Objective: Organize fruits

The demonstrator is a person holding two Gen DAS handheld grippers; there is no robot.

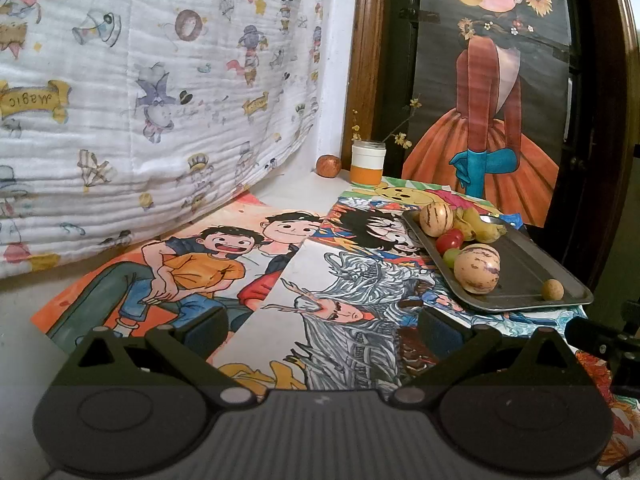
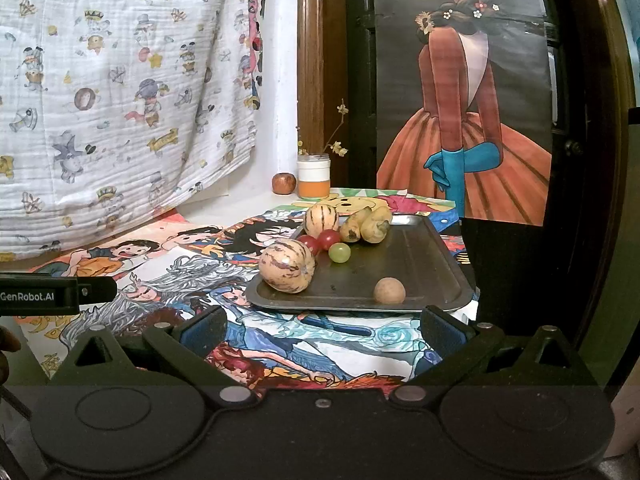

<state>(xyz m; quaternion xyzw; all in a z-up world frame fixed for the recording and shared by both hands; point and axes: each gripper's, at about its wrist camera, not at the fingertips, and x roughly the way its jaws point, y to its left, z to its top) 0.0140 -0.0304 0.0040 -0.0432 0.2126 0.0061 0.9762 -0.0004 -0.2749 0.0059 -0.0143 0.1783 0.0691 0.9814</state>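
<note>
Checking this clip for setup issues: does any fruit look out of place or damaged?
One reddish round fruit sits off the metal tray, on the table beside the orange-and-white jar. The small bananas on the tray show dark blotches. Nothing looks spilled.

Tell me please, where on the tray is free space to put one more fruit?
The tray is bare along its right half, between the bananas and the small brown round fruit. The left side is crowded: two striped melons, tomatoes and a green grape.
</note>
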